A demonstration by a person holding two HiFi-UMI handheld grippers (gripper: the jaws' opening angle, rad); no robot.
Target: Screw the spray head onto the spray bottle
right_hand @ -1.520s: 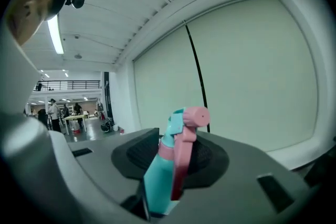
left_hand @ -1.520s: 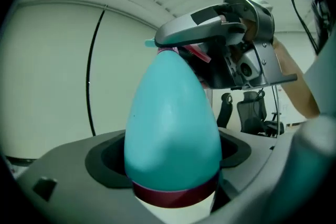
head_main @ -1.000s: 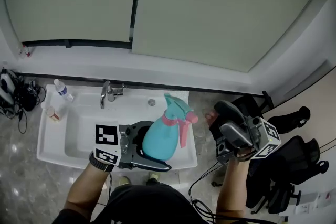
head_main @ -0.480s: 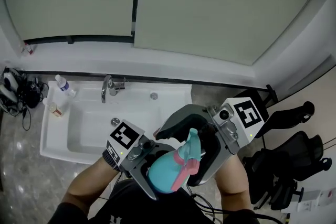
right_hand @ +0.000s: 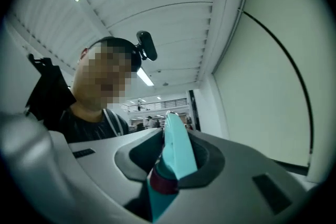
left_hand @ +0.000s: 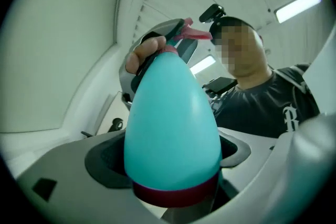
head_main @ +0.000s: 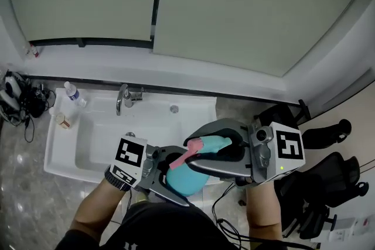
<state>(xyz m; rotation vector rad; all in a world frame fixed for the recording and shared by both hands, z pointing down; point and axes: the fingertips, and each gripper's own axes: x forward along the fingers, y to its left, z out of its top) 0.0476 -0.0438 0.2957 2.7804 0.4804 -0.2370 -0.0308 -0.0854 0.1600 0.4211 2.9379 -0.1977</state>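
My left gripper [head_main: 180, 177] is shut on the teal spray bottle [head_main: 186, 180], which lies tilted over the sink's front edge. In the left gripper view the bottle's body [left_hand: 170, 123] fills the middle, with a dark red band [left_hand: 173, 195] at its base between the jaws of that gripper [left_hand: 173, 170]. From the right, my right gripper [head_main: 191, 152] reaches in, and its jaws have just been closing on the teal spray head [head_main: 211, 145] with the pink trigger [head_main: 188, 156]. The spray head [right_hand: 177, 149] and its dark collar [right_hand: 164, 181] sit between the jaws of the right gripper [right_hand: 168, 162].
A white sink [head_main: 64, 155] with a chrome faucet [head_main: 124, 99] lies ahead at the left. A small bottle [head_main: 71, 92] and a little jar [head_main: 61, 121] stand on its rim. Cables [head_main: 17, 101] are piled at the far left, and black chairs [head_main: 328, 184] stand at the right.
The right gripper came in from the right, opened wide around the spray head, then closed on it. The left gripper drew the bottle nearer and tilted it.
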